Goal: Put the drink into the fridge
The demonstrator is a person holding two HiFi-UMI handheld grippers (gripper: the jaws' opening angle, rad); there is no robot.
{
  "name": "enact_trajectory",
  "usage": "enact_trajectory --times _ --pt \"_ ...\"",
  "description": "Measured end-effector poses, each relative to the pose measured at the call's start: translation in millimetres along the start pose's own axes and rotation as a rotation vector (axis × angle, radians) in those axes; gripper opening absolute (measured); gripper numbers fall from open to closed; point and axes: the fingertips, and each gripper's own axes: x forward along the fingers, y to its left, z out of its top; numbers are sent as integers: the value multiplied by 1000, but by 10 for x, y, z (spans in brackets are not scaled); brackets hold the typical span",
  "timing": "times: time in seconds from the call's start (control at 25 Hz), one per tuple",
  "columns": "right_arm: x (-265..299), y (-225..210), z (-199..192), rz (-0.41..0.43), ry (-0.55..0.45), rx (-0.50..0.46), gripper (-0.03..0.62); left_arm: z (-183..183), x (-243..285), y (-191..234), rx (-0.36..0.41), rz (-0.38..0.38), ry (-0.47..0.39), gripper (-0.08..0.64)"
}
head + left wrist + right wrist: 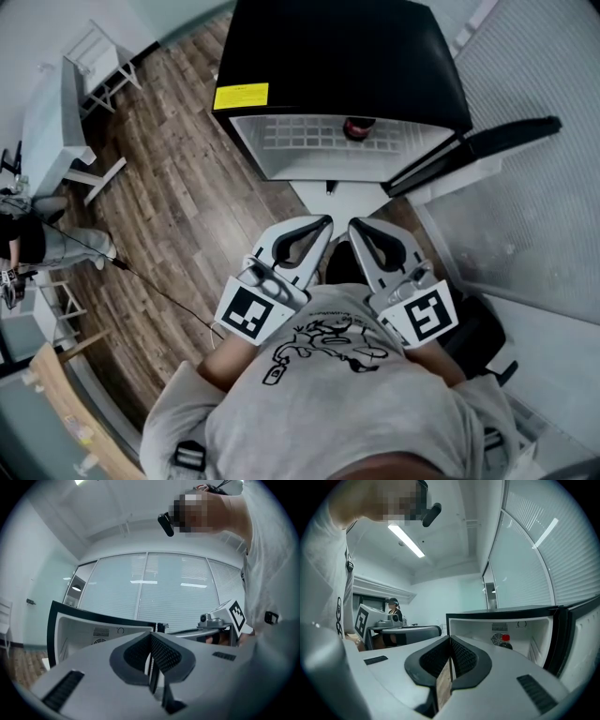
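Seen from above, the drink [357, 127] stands inside the fridge [337, 56], whose door [478, 150] hangs open. The left hand-held gripper [151, 637] is pressed together, empty. The right hand-held gripper [450, 641] is likewise. Placing looks done; pushing the door shut seems next.

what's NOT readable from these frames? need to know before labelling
- Drink bottle: the head view shows only its red cap, the fridge top covers the rest; too small in the right gripper view to read a label.
- Yellow sticker: print too small, head view.
- Lower inside of the fridge: blocked by the left gripper and right gripper in their own views.
- Fridge door inner side: edge-on in the head view.
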Motion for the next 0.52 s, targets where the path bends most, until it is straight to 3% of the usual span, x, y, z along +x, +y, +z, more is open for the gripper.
enact_trajectory --times 0.52 --pt "85 48 87 14 -12 -8 35 45 -16 20 4 -5 -1 2"
